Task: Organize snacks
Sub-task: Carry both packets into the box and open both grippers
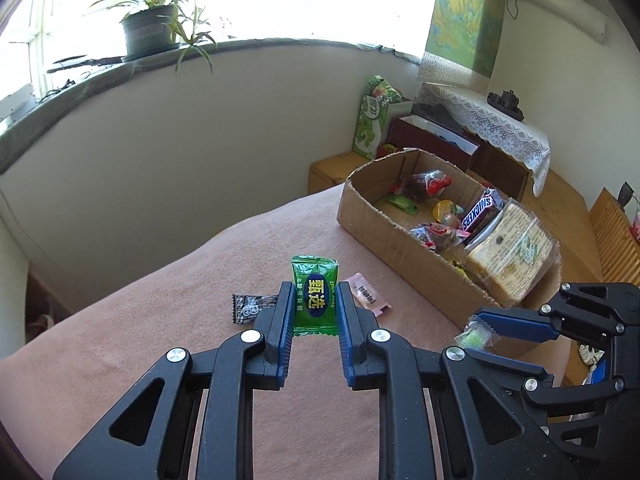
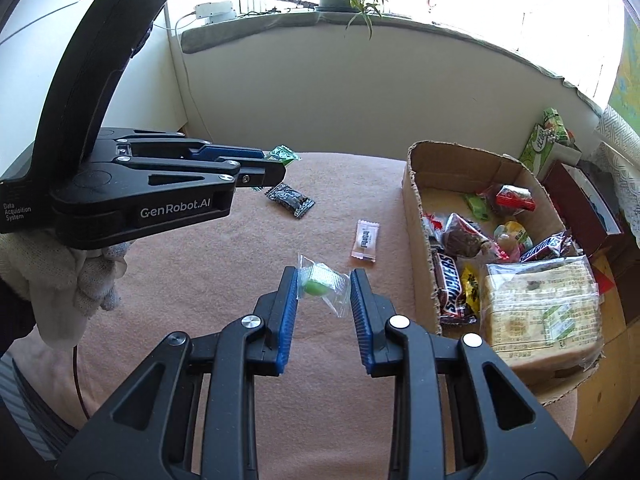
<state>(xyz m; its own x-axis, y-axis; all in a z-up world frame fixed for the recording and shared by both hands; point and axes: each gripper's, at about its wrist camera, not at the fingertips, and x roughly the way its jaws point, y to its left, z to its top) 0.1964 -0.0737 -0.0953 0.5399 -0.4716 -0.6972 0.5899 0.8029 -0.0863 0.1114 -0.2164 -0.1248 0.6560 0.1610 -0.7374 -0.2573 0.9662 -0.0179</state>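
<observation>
left gripper [image 1: 313, 300] clamps green packet [image 1: 315, 295], right gripper [image 2: 324, 286] pinches clear-wrapped candy [image 2: 322, 284] — contents blurred

A pink-covered table [image 2: 248, 360] carries a cardboard box [image 2: 418, 200], black sachet [image 2: 290, 196] and white sachet [image 2: 366, 239].

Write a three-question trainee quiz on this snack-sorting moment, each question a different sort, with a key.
1. True or false: the left gripper has its jaws closed on a green packet.
2. Multiple choice: which lies loose on the pink cloth? A) a black packet B) a banana C) a spoon
3. Fill in: the right gripper holds a clear-wrapped ____ candy.

Key
1. True.
2. A; a pale sachet lies there too, both outside the cardboard box.
3. Green.
</observation>
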